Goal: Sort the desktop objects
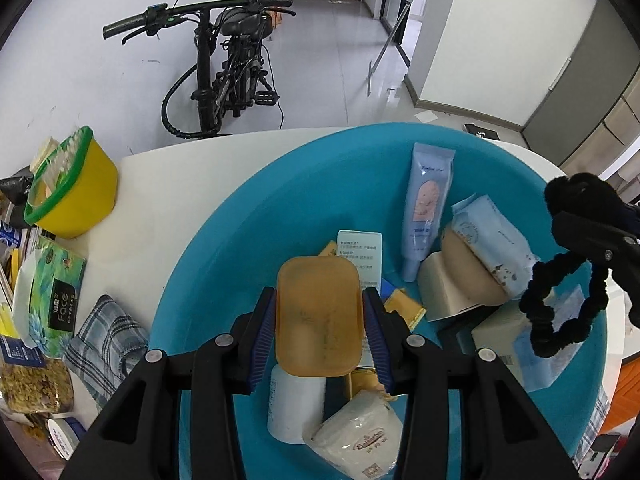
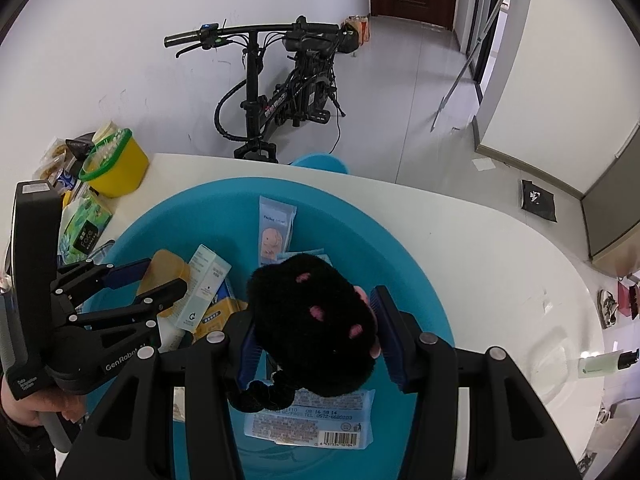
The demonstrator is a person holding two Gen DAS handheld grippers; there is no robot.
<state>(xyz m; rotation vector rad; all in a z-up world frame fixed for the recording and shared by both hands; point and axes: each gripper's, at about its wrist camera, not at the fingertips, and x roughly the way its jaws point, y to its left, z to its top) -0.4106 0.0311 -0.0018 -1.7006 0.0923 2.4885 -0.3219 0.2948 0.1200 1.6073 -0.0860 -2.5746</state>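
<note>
One orange soap dish (image 1: 318, 316) lengthwise between left gripper (image 1: 320, 334) pads

Both wrist views look steeply down, close above the shared blue basin (image 1: 224, 240), bicycle (image 2: 280, 92) beyond.

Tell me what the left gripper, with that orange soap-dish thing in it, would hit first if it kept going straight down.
Probably the white cylindrical bottle lying in the blue plastic basin, directly beneath the translucent orange tray held by the left gripper; depth is unclear.

Black folding bicycle (image 1: 224, 68) against white wall (image 1: 80, 60)
</note>
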